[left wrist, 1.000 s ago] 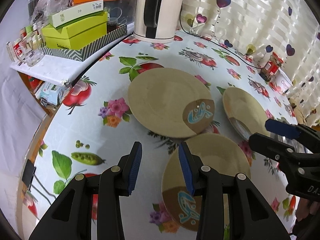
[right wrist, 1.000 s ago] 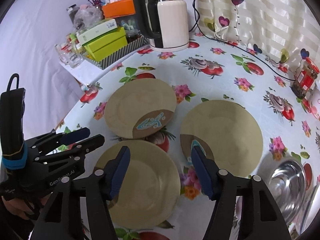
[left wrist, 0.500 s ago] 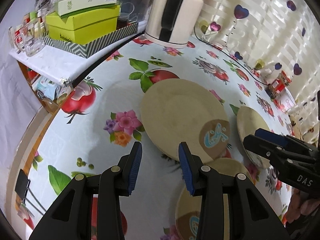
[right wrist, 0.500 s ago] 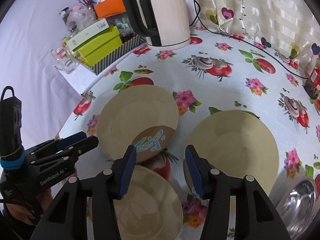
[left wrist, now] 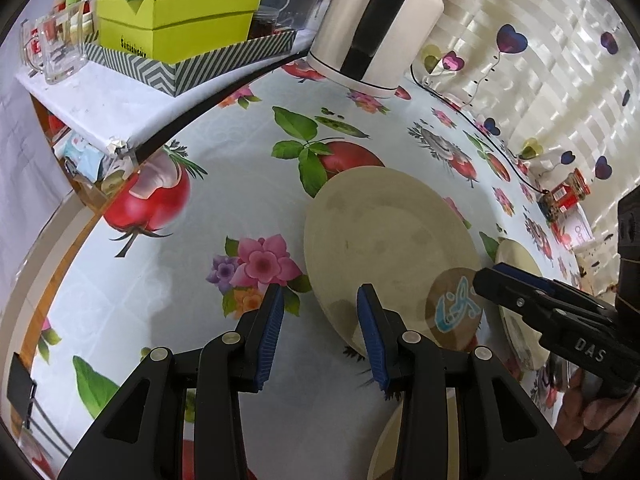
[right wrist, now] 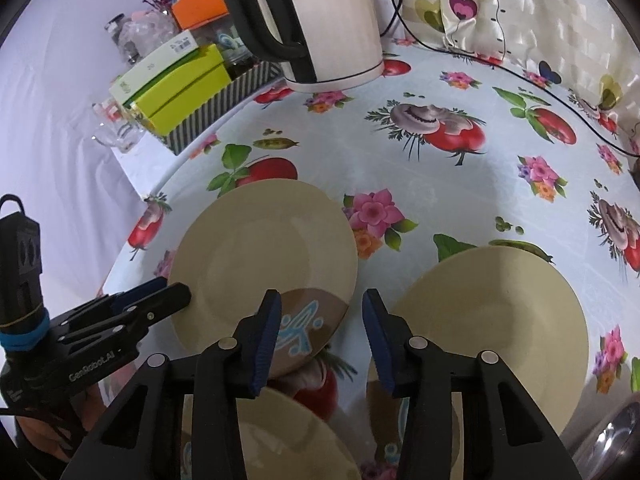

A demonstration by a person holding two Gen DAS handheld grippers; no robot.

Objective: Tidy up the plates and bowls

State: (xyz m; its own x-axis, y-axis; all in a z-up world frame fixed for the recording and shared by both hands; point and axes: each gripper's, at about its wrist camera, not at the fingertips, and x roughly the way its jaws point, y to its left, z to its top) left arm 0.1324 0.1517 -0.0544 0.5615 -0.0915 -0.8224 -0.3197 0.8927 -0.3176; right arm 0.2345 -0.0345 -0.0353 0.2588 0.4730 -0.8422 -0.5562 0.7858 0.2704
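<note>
Both grippers gape, nothing held: left gripper (left wrist: pixel 320 332) straddles the far plate's (left wrist: pixel 384 236) near rim, right gripper (right wrist: pixel 320 336) over its painted edge; 2 more plates lie beside it.

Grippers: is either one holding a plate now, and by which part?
Nothing is held. The left gripper and right gripper have open jaws by the far plate.
</note>
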